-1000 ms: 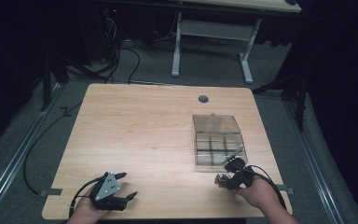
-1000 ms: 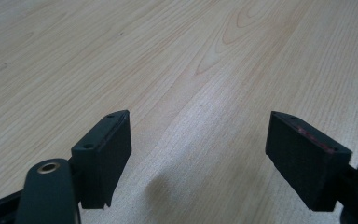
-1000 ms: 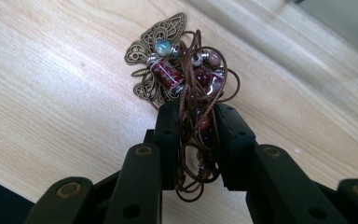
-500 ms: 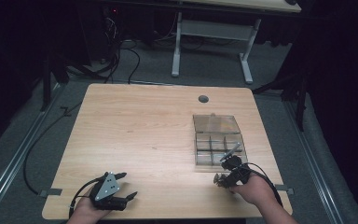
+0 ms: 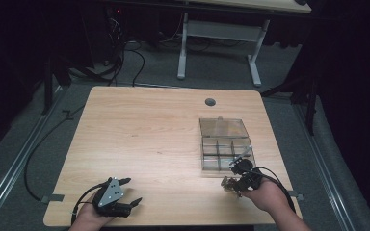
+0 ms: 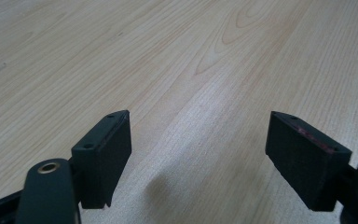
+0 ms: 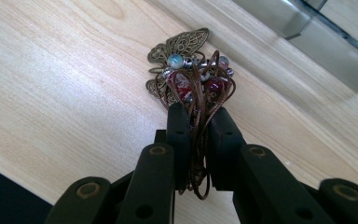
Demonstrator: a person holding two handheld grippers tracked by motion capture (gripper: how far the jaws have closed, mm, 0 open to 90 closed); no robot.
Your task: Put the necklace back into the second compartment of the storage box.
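Observation:
A beaded cord bracelet (image 7: 193, 79) with a bronze butterfly charm and red and pale beads lies bunched between my right gripper's jaws (image 7: 198, 114). Those jaws have just been closing and now pinch its brown cords. In the high view the right gripper (image 5: 232, 182) sits just in front of a clear plastic compartment box (image 5: 226, 144), and the bracelet (image 5: 228, 185) is a small dark clump at its tip. My left gripper (image 5: 132, 192) rests near the table's front left edge, jaws wide apart. Between its pads (image 6: 105, 156) is only bare wood.
The light wooden table (image 5: 144, 134) has a round grey cable hole (image 5: 210, 102) near its far edge. The box's open lid (image 5: 224, 127) lies flat behind the compartments. Behind the table stands a white desk frame (image 5: 217, 33), with cables on the floor.
The right gripper's jaws have drawn together on the bracelet beside the box. The left gripper has stayed where it was.

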